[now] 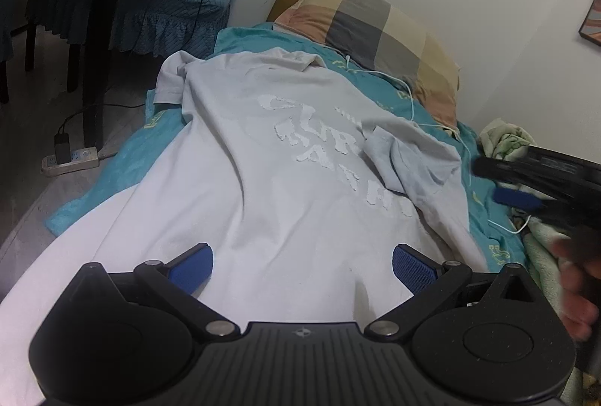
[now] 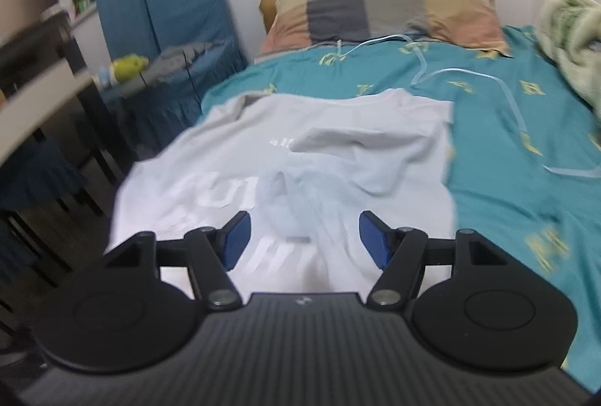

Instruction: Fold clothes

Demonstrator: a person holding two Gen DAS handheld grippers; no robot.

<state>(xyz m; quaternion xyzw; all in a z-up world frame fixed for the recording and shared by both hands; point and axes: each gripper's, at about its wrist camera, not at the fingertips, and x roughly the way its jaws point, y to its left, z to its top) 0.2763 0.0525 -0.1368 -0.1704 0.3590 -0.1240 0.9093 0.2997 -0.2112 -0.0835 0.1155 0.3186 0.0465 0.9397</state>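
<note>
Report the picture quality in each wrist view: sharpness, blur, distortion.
Left wrist view: mostly sharp, the T-shirt lettering readable in outline; fisheye bends the wall edge; the right hand-held gripper at the right edge is smeared. Right wrist view: motion-blurred throughout, the pillow and shirt print soft, dark fisheye corners.

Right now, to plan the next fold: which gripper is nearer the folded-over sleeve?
Right. The right gripper hovers open just beside the sleeve; the left gripper sits open over the shirt's lower part, farther away.
</note>
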